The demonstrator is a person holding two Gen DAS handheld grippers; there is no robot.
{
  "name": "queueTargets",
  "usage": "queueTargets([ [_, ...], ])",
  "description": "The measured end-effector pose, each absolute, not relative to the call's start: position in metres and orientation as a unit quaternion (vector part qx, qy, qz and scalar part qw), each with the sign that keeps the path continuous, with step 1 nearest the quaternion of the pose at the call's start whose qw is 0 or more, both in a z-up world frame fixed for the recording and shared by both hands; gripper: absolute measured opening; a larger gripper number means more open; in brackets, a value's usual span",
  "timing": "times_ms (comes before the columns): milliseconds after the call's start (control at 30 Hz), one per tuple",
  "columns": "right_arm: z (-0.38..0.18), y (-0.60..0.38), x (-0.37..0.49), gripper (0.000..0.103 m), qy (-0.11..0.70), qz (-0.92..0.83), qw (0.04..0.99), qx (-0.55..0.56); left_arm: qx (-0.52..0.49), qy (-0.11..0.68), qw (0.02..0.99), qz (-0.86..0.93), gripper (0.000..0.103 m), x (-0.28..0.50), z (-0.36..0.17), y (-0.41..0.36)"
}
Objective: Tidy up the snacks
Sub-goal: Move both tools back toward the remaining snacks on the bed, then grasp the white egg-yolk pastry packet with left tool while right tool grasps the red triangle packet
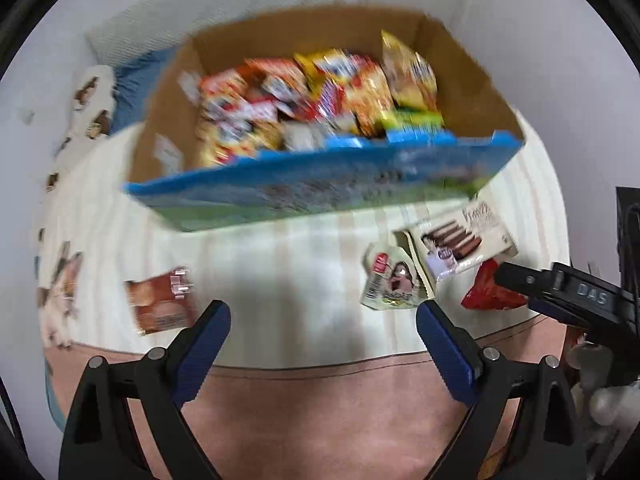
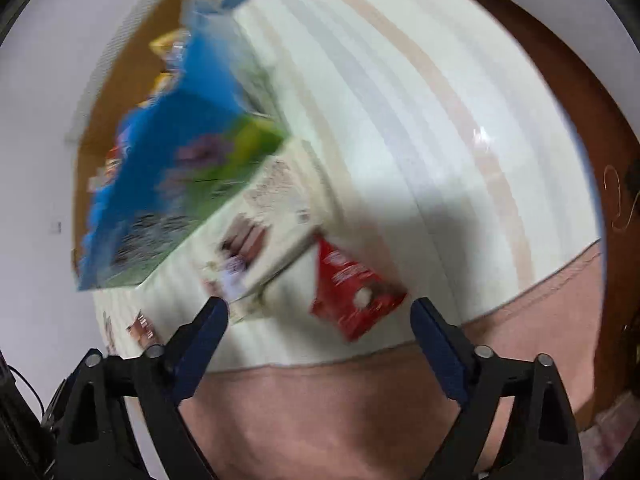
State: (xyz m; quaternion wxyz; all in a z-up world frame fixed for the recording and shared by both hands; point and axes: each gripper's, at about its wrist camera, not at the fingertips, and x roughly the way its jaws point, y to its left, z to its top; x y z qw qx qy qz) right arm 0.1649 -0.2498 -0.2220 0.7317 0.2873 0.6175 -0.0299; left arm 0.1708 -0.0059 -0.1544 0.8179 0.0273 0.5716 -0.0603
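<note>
A cardboard box point(image 1: 316, 196) with a blue and green printed front stands on the striped cloth, filled with several bright snack packets point(image 1: 316, 96). My left gripper point(image 1: 323, 314) is open and empty, hovering above bare cloth in front of the box. A brown snack packet point(image 1: 160, 306) lies to its left. A pale packet point(image 1: 394, 282), a wafer box point(image 1: 460, 242) and a red packet point(image 1: 490, 290) lie to its right. My right gripper point(image 2: 320, 314) is open, just above the red packet point(image 2: 354, 292), with the wafer box point(image 2: 264, 232) beyond.
The striped cloth point(image 1: 300, 256) ends at a pink border point(image 1: 320, 412) near me. The right gripper's body point(image 1: 572, 296) shows at the right edge of the left wrist view. A white wall and a blue cloth point(image 1: 136, 80) lie behind the box.
</note>
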Motion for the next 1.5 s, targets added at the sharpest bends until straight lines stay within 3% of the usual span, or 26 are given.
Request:
queueTargets([
  [200,-0.251,-0.253,0.17,0.055,0.625,-0.037,0.736,0.259,0.029,0.624,0.774,-0.105,0.095,0.203,-0.211,-0.037],
  [333,-0.252,-0.252,0.166,0.053,0.628,-0.027,0.741,0.238,0.036,0.626,0.768,-0.129,0.095,0.216,-0.227,-0.058],
  [400,-0.253,-0.251,0.166,0.053,0.631,-0.023,0.739,0.234,0.044,0.625,0.767,-0.139,0.089,0.22,-0.231,-0.067],
  [533,-0.264,-0.249,0.173,0.056,0.648,-0.02,0.727,0.228,0.051,0.628,0.76,-0.16,0.066,0.219,-0.235,-0.08],
  [667,-0.266,-0.243,0.176,0.055,0.651,-0.018,0.729,0.21,0.06,0.631,0.755,-0.165,0.06,0.204,-0.236,-0.078],
  [700,-0.266,-0.241,0.176,0.054,0.652,-0.015,0.73,0.203,0.075,0.635,0.735,-0.225,0.059,0.199,-0.237,-0.075],
  [967,-0.269,-0.225,0.157,0.054,0.673,0.013,0.716,0.185,0.071,0.645,0.729,-0.217,0.06,0.162,-0.242,-0.048],
  [1267,-0.273,-0.23,0.154,0.06,0.679,0.001,0.71,0.188,0.054,0.667,0.714,-0.205,0.063,0.173,-0.255,-0.052],
  [1500,-0.267,-0.217,0.138,0.052,0.672,0.005,0.723,0.158,0.05,0.664,0.721,-0.193,0.056,0.155,-0.247,-0.06],
])
